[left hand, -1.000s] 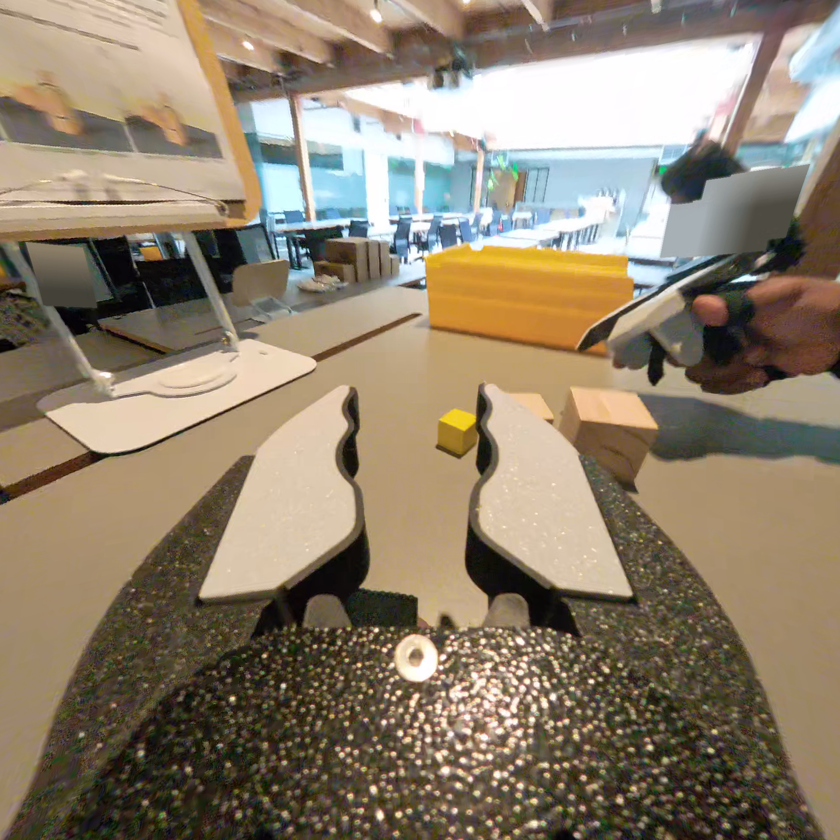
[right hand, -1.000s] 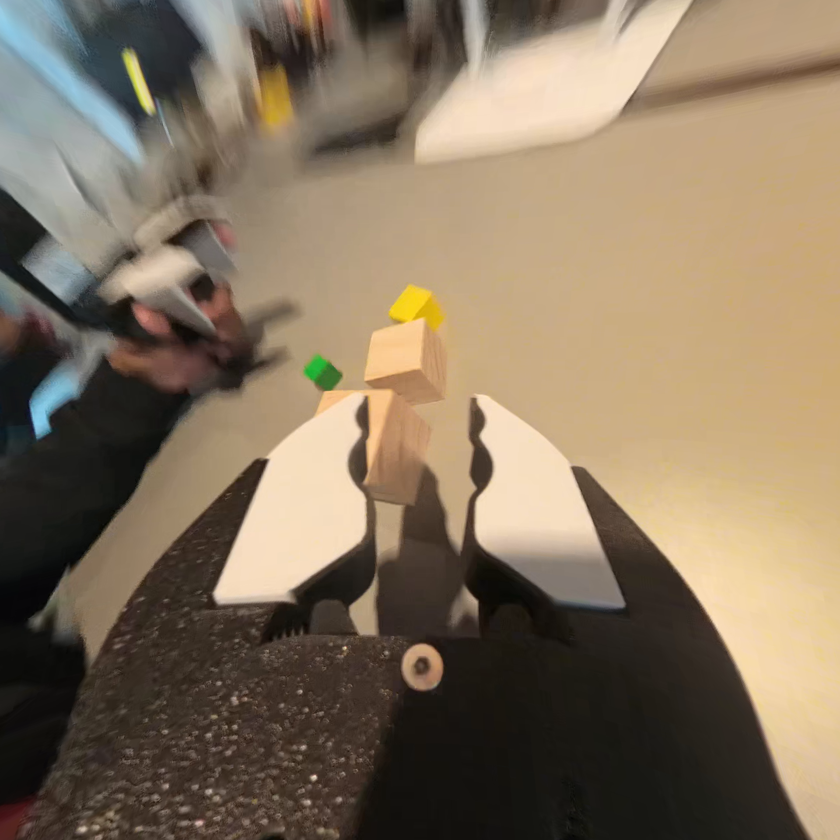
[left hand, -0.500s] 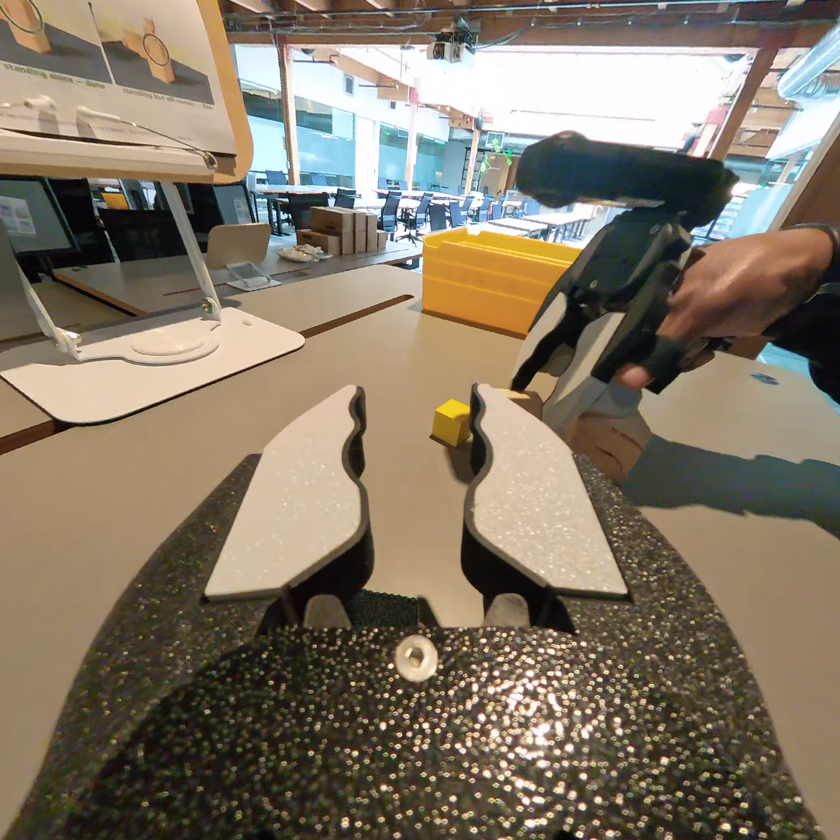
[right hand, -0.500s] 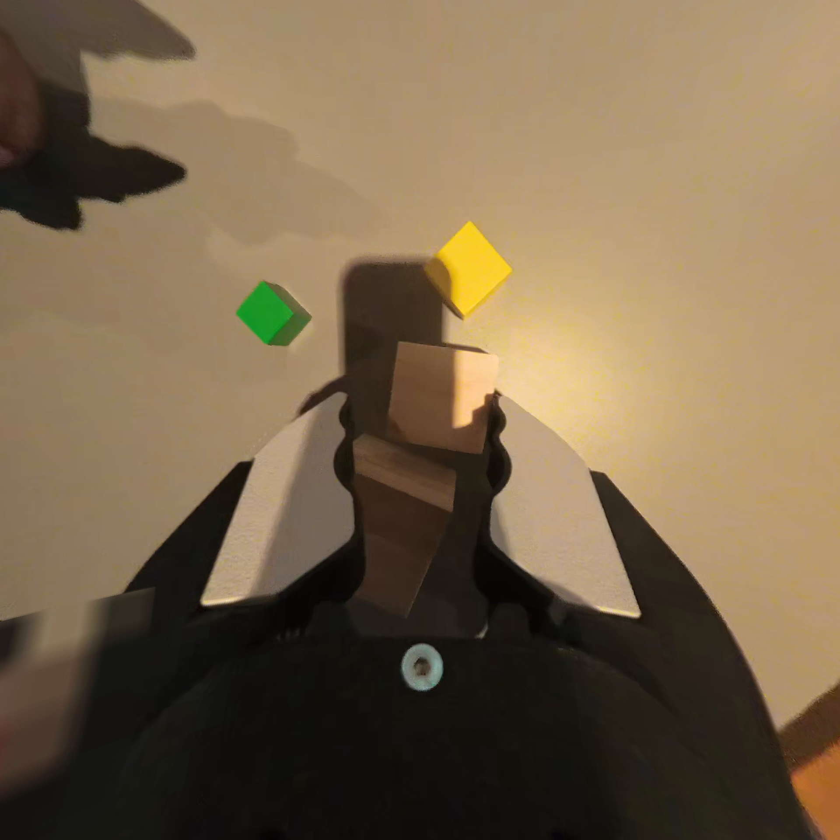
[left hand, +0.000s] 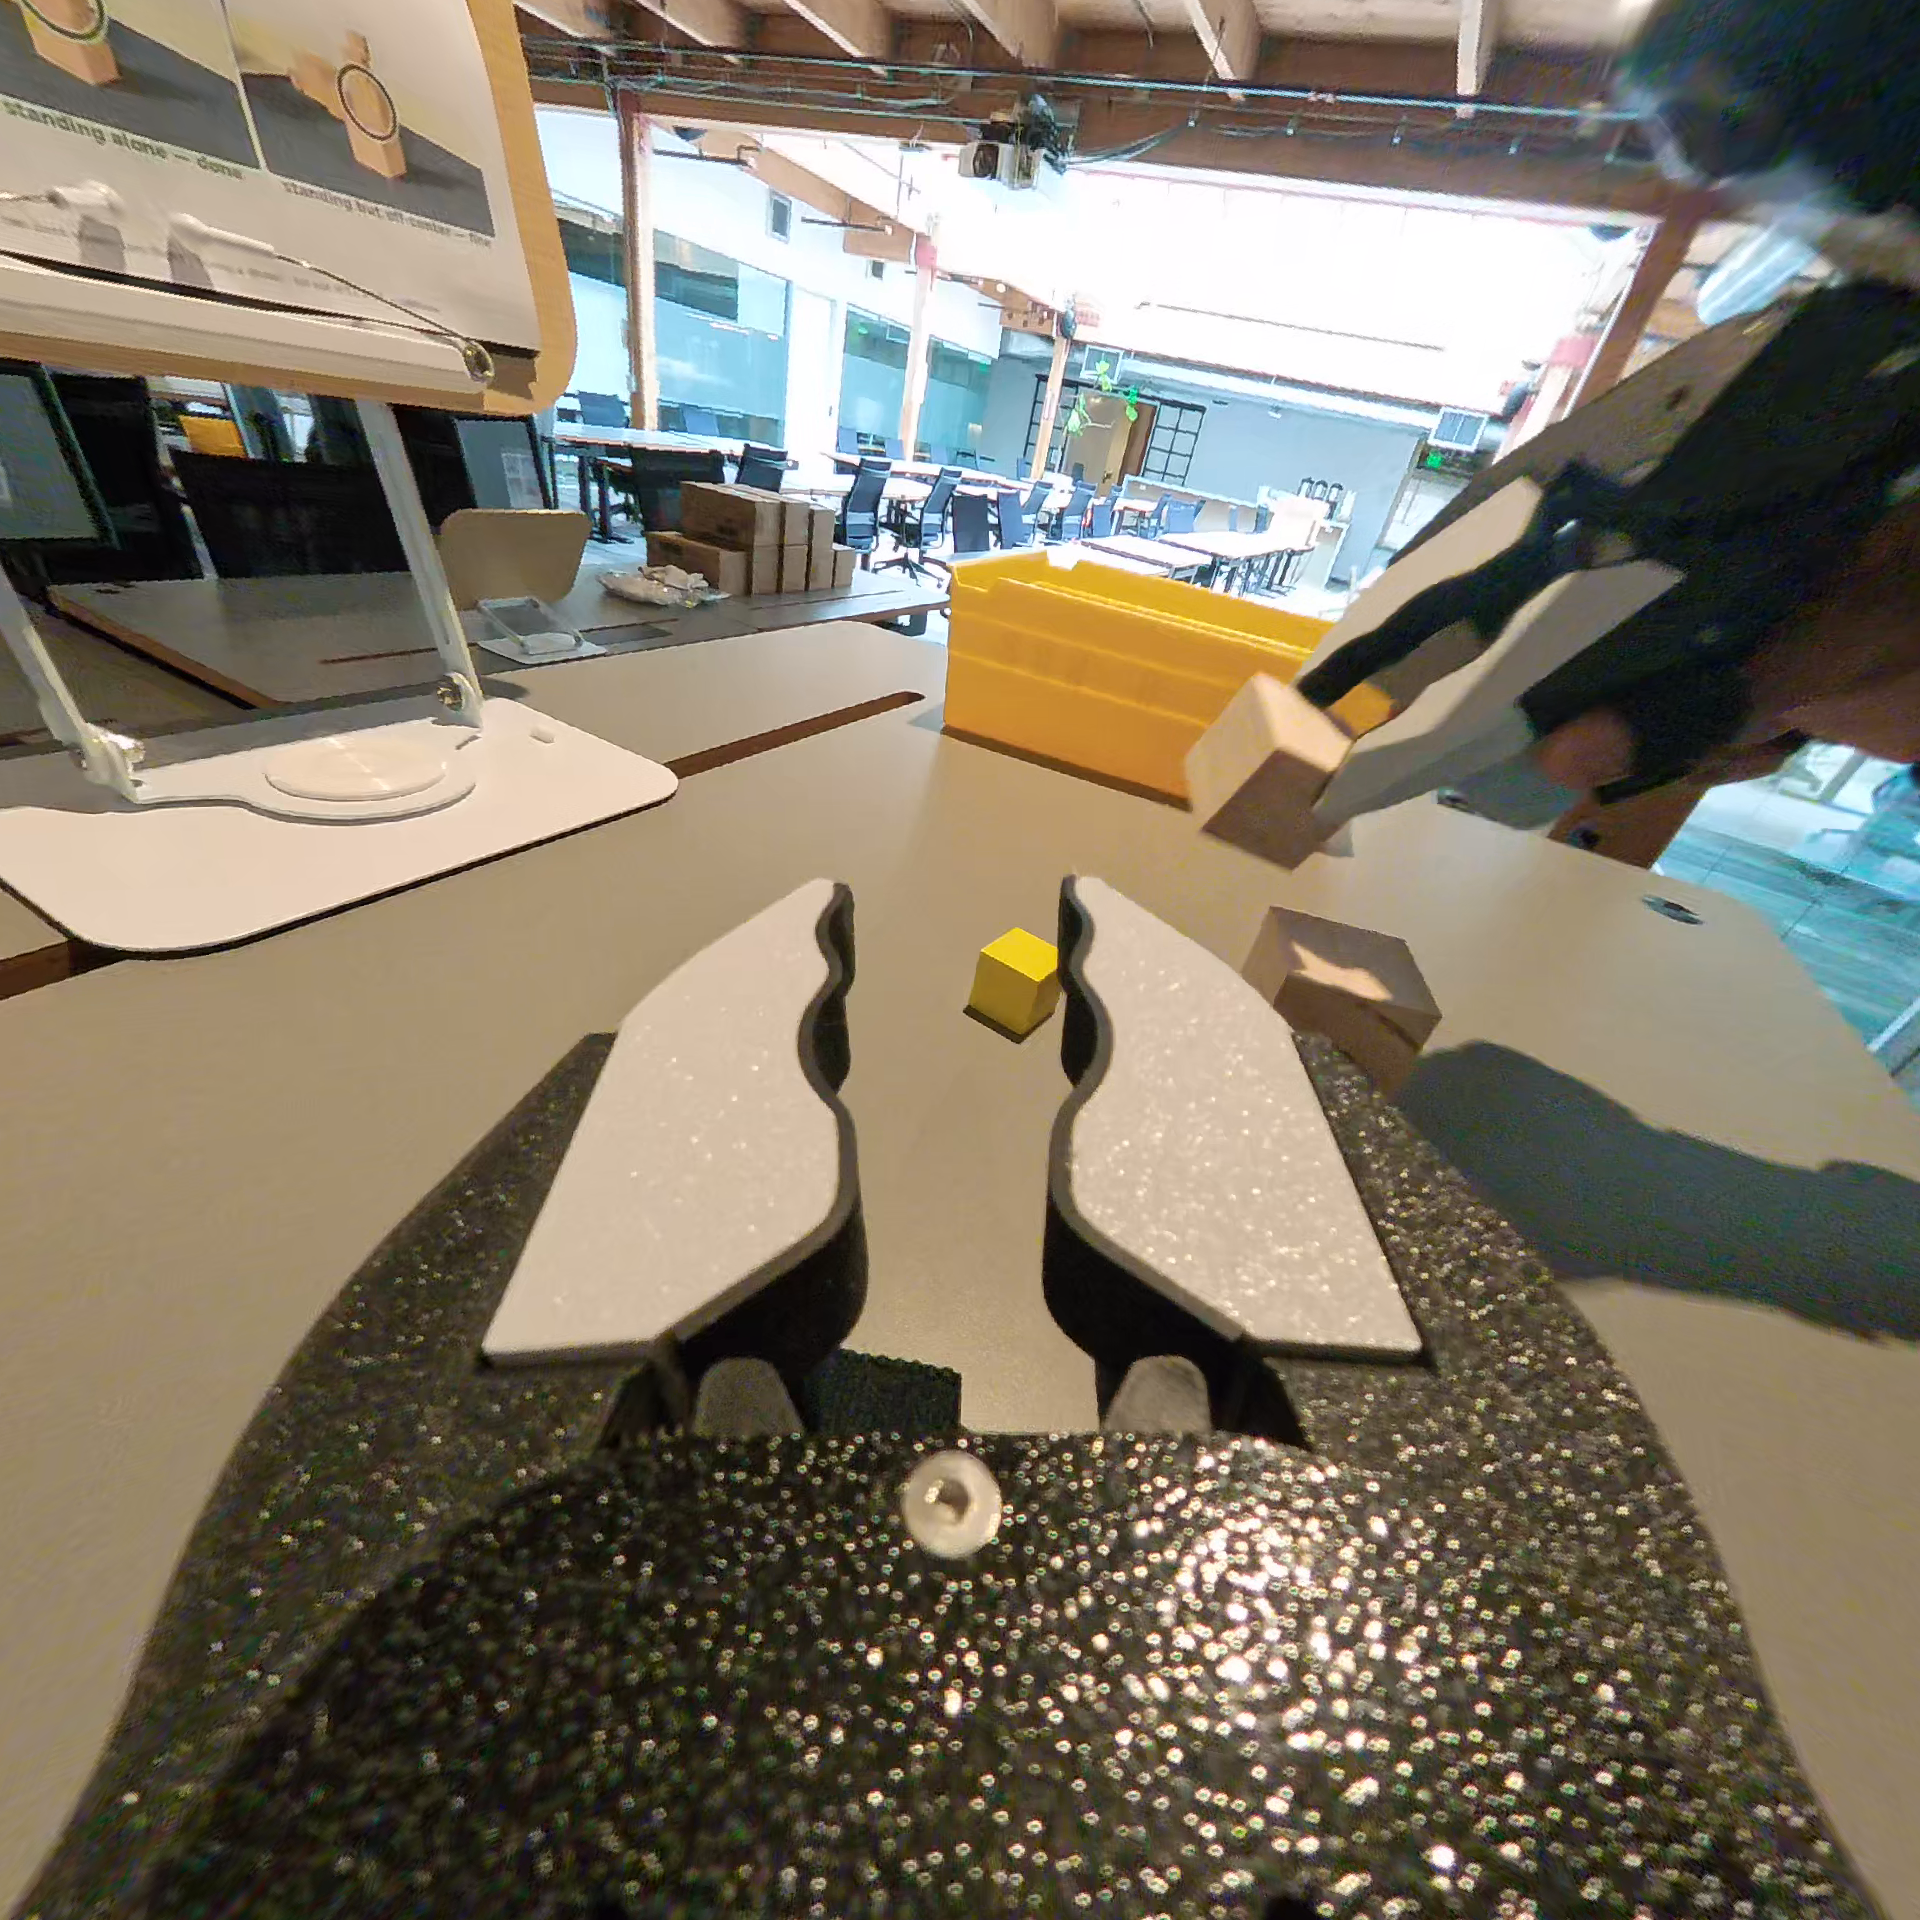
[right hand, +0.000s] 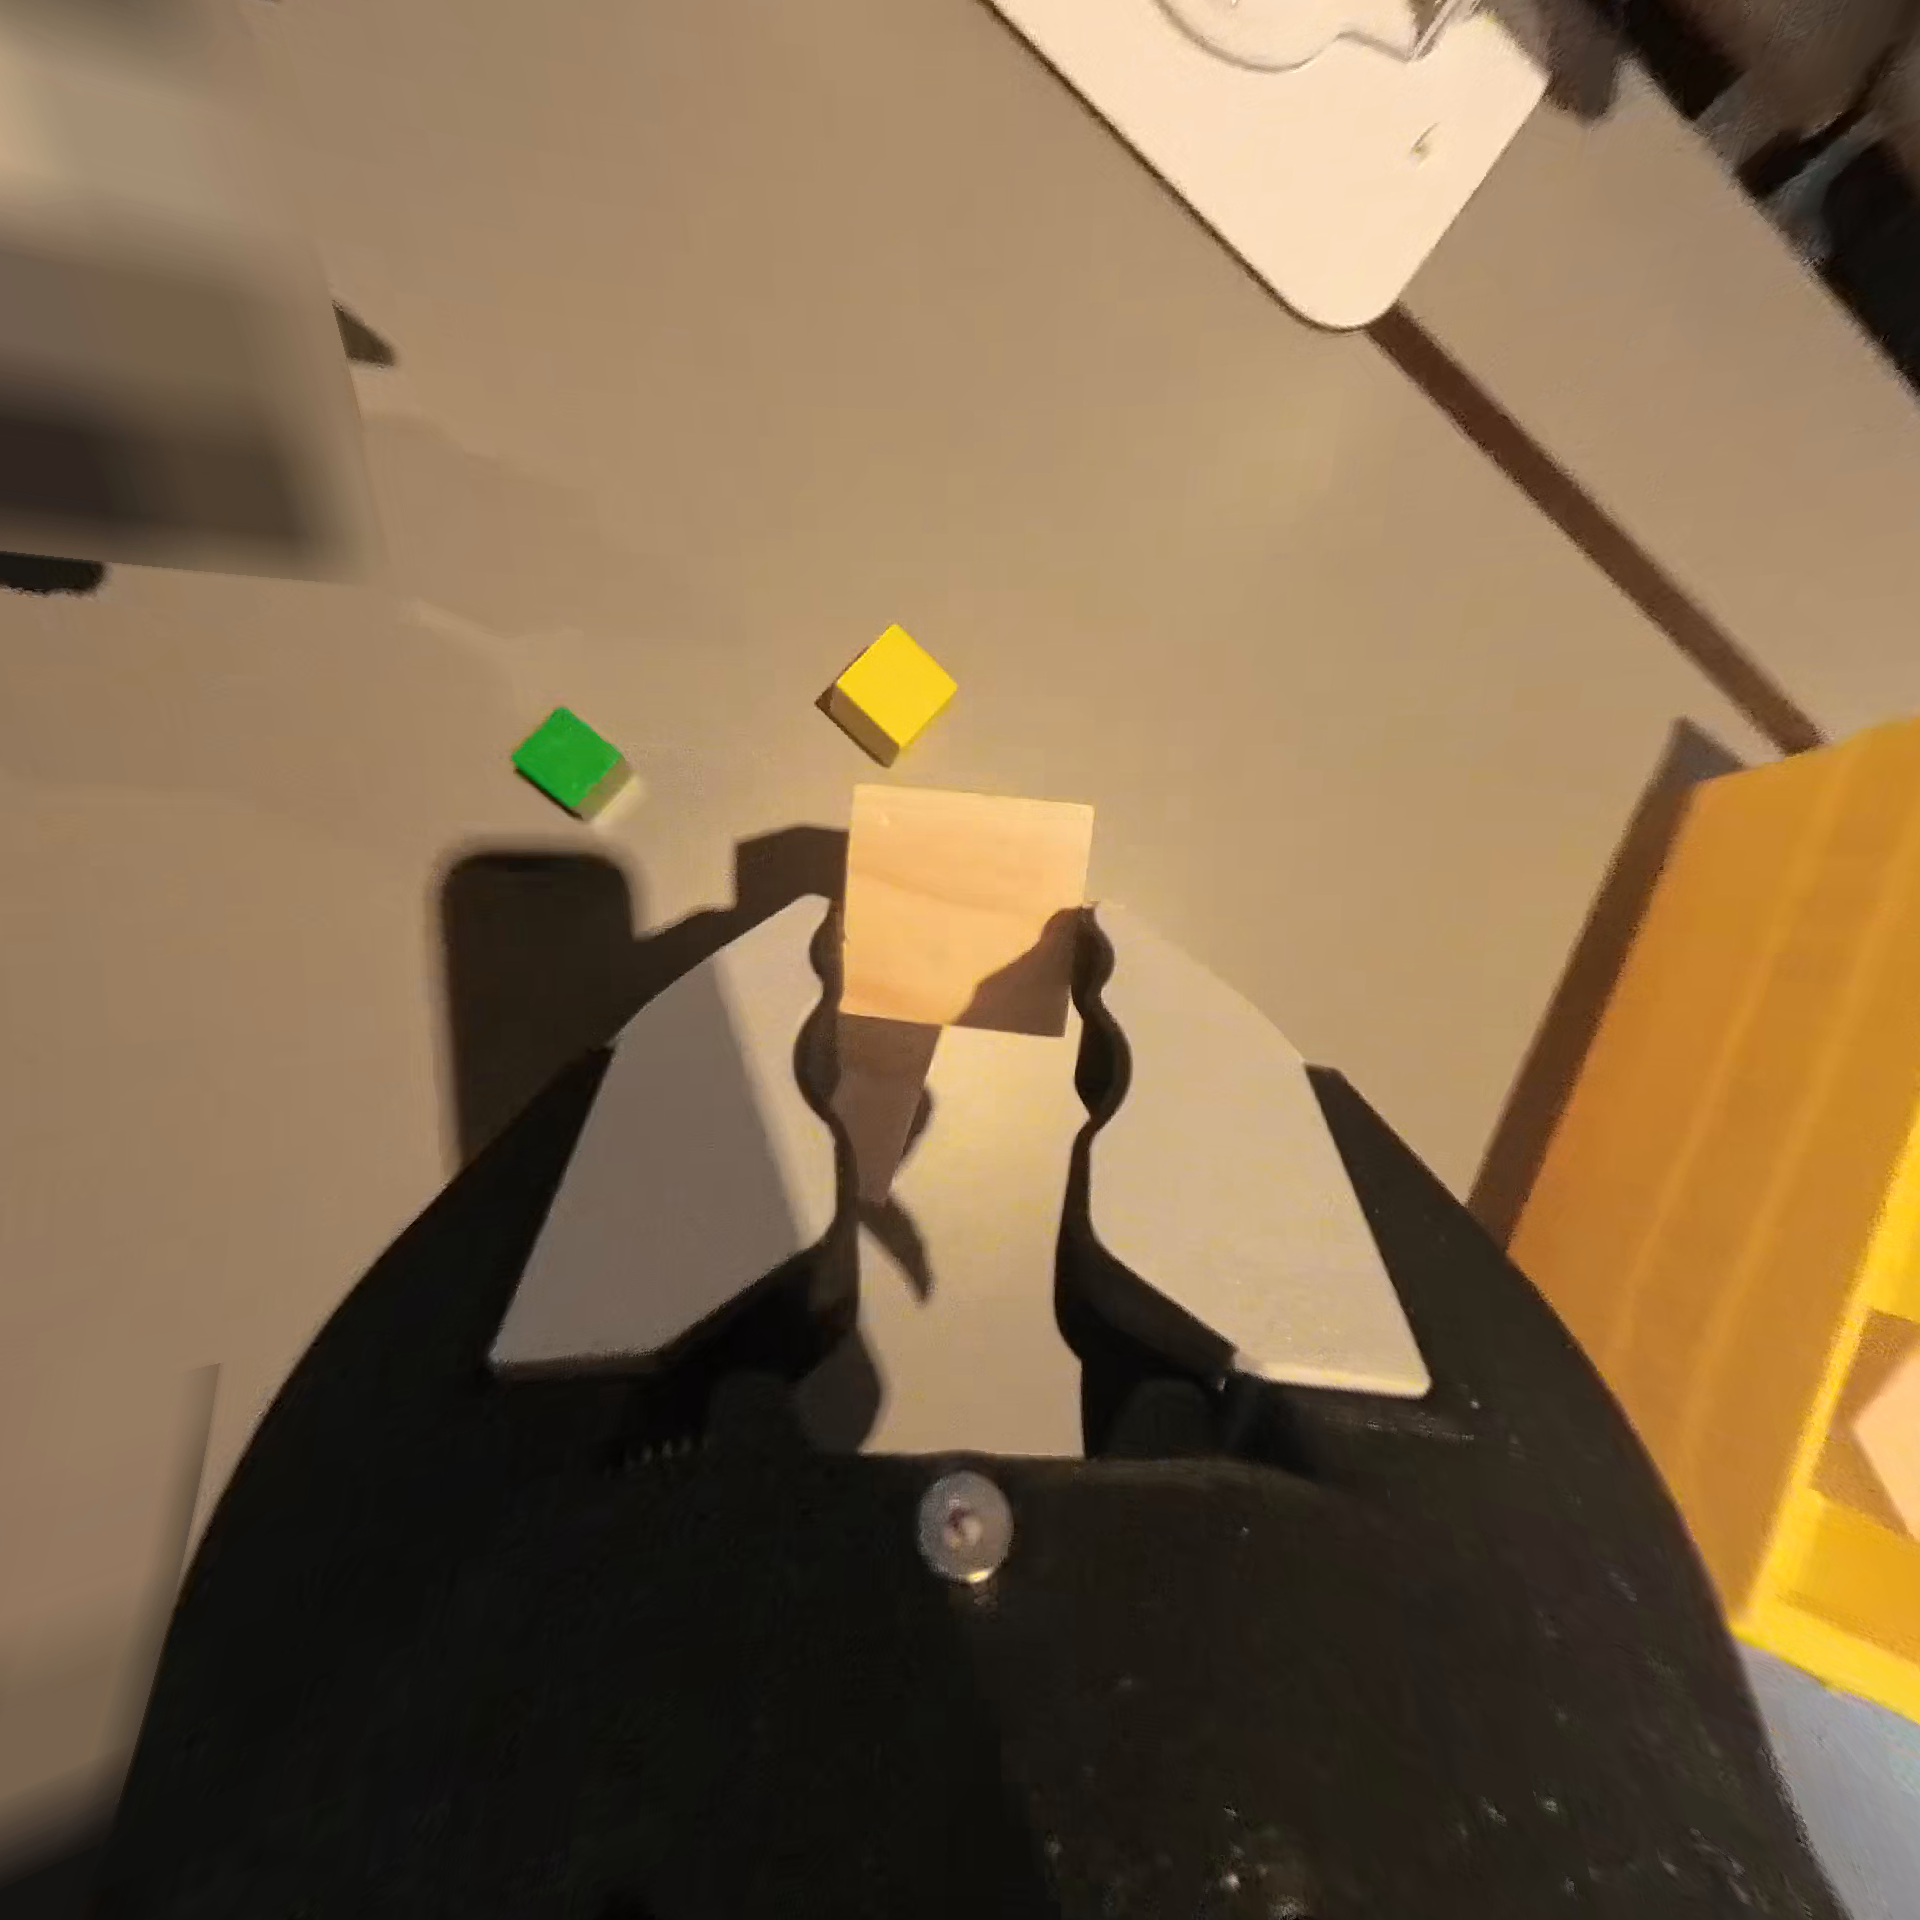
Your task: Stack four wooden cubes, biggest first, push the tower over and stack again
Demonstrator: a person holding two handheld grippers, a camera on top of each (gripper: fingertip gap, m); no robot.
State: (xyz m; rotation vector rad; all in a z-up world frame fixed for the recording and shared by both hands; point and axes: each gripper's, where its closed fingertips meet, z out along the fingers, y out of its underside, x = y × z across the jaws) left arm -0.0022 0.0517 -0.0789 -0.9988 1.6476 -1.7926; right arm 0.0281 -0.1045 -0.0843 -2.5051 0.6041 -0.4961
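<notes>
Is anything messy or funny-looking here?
Nothing is broken or spilled. The cubes are just scattered: the yellow cube, green cube and big wooden cube lie apart, while the right gripper holds a tilted wooden cube.

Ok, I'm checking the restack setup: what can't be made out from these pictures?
Right wrist view: large wooden cube mostly hidden behind the held cube and right gripper.
Right wrist view: contents of the yellow bin cut off by the edge.
Left wrist view: green cube not visible.
</notes>
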